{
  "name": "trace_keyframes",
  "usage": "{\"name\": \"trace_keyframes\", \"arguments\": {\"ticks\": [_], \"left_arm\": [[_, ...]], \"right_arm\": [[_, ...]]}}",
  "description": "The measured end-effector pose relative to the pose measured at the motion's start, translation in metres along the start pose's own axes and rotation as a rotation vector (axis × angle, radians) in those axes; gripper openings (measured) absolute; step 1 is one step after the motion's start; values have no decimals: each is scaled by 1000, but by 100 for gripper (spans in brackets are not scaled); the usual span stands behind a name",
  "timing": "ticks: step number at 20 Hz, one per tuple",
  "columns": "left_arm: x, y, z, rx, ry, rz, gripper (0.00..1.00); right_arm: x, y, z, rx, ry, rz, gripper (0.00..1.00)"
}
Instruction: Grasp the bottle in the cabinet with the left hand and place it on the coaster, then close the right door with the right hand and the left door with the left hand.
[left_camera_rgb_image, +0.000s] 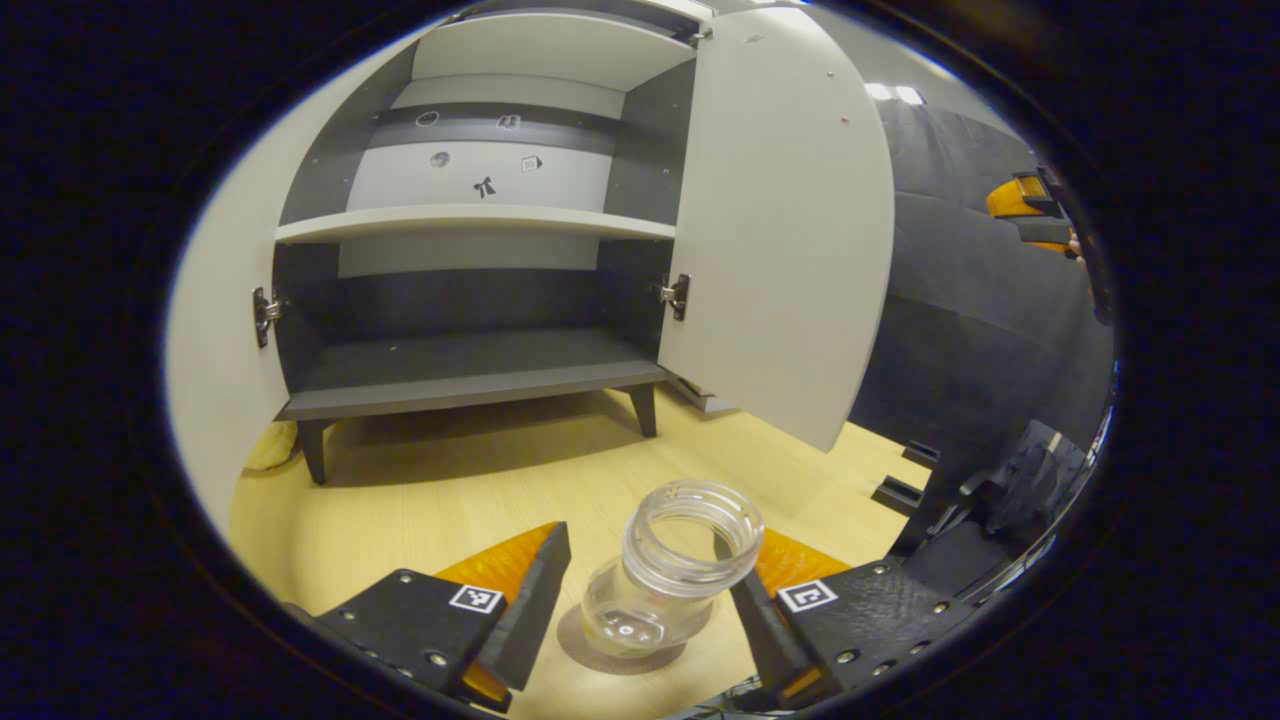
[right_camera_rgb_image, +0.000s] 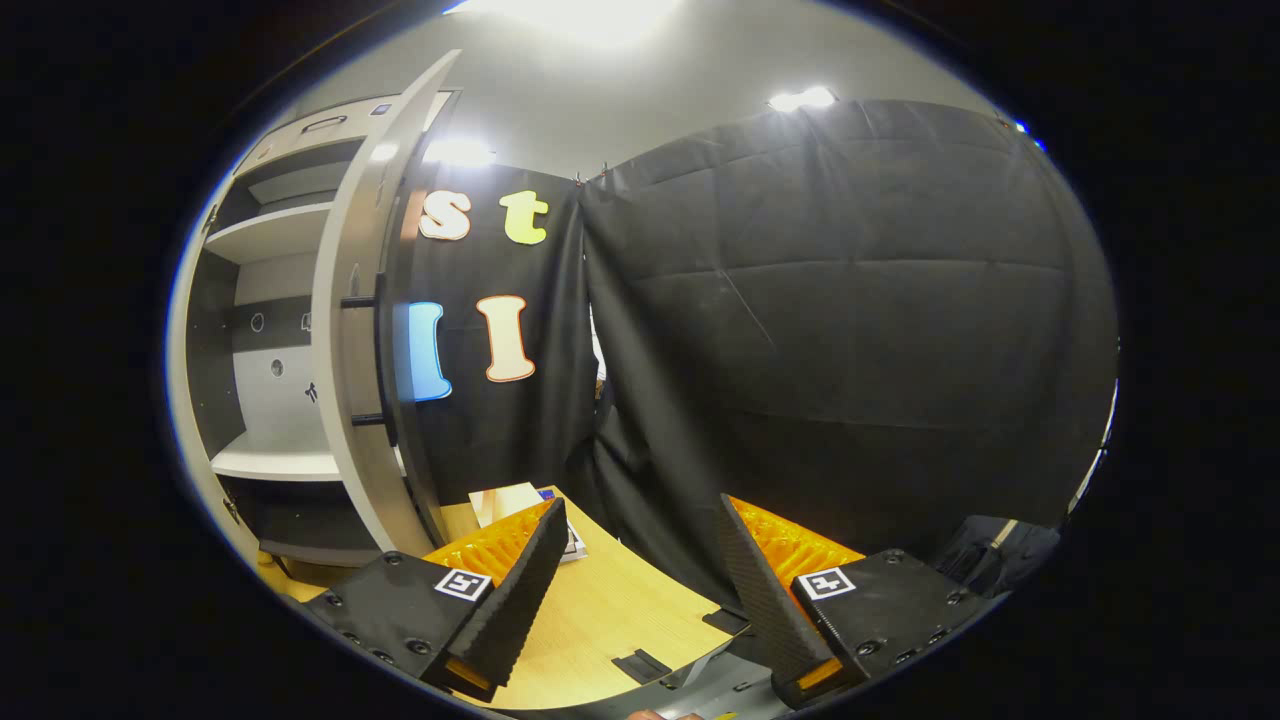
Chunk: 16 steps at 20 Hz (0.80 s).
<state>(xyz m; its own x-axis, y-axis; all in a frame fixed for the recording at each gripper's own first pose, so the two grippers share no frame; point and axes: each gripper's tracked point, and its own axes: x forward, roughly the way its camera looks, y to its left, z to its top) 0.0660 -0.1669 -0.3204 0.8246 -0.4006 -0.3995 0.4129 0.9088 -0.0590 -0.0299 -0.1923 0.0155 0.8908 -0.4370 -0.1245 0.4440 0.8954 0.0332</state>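
Facing the cabinet (left_camera_rgb_image: 470, 300), right door (left_camera_rgb_image: 780, 220) open, you have the bottle (left_camera_rgb_image: 665, 580) on the coaster (left_camera_rgb_image: 600, 655) between your left gripper (left_camera_rgb_image: 640, 620)'s spread fingers. Next, swing your empty, spread right gripper (right_camera_rgb_image: 640, 590) to that door.

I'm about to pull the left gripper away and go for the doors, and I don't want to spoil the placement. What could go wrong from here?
1. The bottle stands on the coaster leaning toward one finger of the open left hand-held gripper; backing out carelessly could tip it.
2. The right door stands wide open, and the right hand-held gripper points at the booth wall, so it must swing round to reach it.
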Motion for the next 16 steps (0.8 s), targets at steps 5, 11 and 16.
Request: {"name": "trace_keyframes", "arguments": {"ticks": [5, 11, 16], "left_arm": [[-15, -4, 26, -21, 3, 31, 89], [-72, -4, 74, -85, -37, 127, 89], [-128, 20, 150, -124, -158, 262, 89]], "right_arm": [[38, -1, 1, 23, 7, 46, 92], [85, 22, 7, 49, -10, 171, 95], [119, 38, 24, 66, -40, 283, 95]]}}
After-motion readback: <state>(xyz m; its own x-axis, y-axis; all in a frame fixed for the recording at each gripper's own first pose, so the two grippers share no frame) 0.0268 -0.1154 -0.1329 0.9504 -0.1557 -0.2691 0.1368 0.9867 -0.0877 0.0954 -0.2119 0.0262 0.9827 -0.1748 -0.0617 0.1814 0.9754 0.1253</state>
